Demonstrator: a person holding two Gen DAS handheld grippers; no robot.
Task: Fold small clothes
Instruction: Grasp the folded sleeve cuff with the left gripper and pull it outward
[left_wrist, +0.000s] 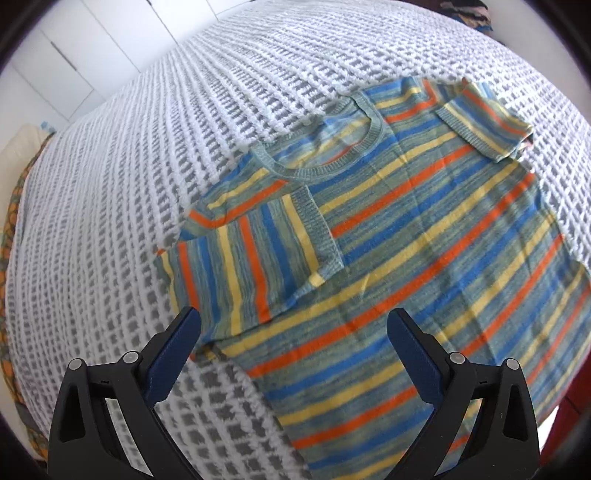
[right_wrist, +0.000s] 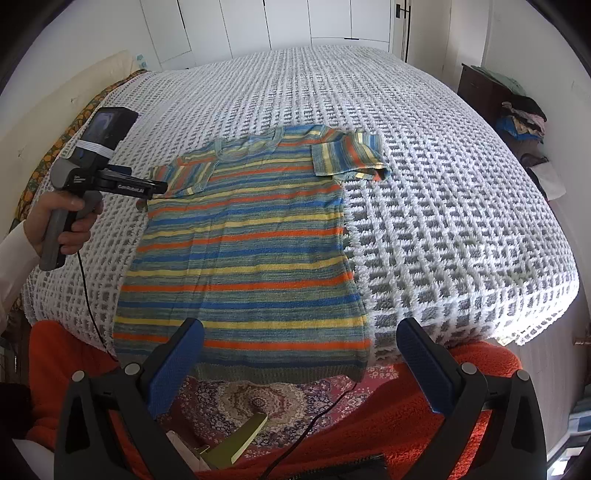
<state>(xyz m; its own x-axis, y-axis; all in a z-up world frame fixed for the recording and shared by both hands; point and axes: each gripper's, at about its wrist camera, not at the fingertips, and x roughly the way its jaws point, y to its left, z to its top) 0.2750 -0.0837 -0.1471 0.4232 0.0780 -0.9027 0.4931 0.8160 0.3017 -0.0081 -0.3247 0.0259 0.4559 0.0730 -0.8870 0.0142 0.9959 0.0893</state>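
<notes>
A striped knit shirt (right_wrist: 243, 236) lies flat on the bed (right_wrist: 443, 206), which is covered by a white and grey waffle-knit blanket. Its hem hangs just over the bed's near edge at 6 o'clock, and its neckline points toward 12 o'clock. Both short sleeves are folded inward onto the body: the left sleeve (left_wrist: 255, 254) lies across the chest, and the right sleeve (right_wrist: 347, 153) lies at about 1 o'clock from the shirt's middle, with its outer end bunched.

The left hand-held gripper (left_wrist: 291, 328) hovers above the shirt's left shoulder area with its jaws spread wide, holding nothing. In the right wrist view a hand (right_wrist: 62, 221) grips its handle at 9 o'clock. The right hand-held gripper (right_wrist: 299, 339) hangs over the hem with its jaws wide apart and holds nothing. A patterned rug (right_wrist: 266, 398) shows on the floor below.
</notes>
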